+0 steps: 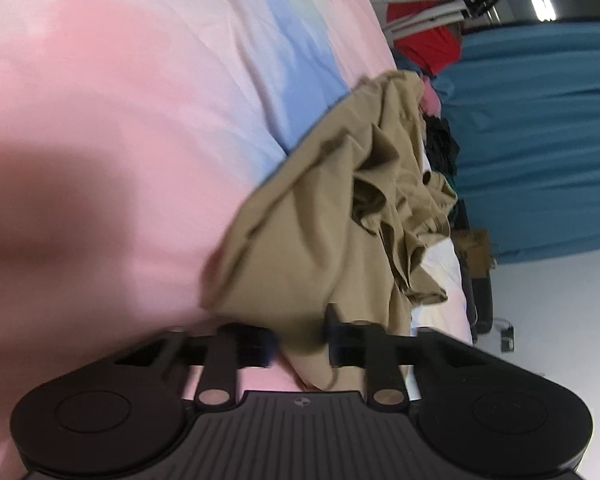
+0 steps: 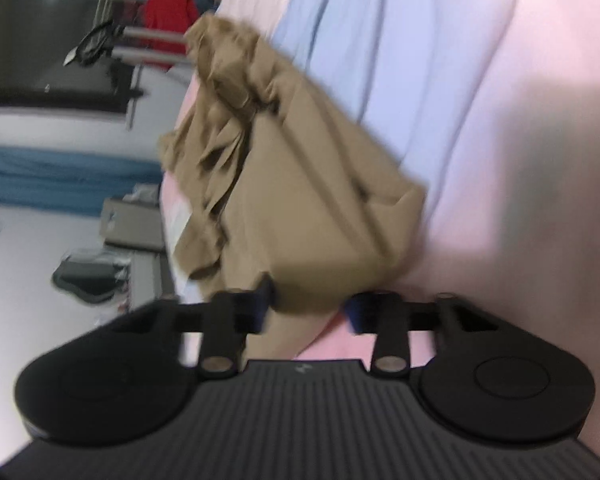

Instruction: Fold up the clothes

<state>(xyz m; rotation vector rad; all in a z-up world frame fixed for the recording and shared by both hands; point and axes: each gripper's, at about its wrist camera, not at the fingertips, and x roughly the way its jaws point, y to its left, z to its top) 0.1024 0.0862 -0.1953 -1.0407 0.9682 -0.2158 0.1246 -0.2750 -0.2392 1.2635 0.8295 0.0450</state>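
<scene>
While each hand-held gripper grasps the tan garment (image 1: 324, 208), left (image 1: 300, 338), right (image 2: 308, 308), it hangs bunched. Keep both edges level over the bed (image 1: 120, 100)

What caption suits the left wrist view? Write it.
Left gripper pinches a tan garment over the pink-and-blue bedsheet.

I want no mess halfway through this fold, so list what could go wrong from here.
1. Each gripper, left and right, seems to hold only a corner of the tan garment; a tug could pull it free.
2. The garment's far end is bunched, so folding now may trap creases.
3. It lies near the edge of the bedsheet and could slide off.
</scene>
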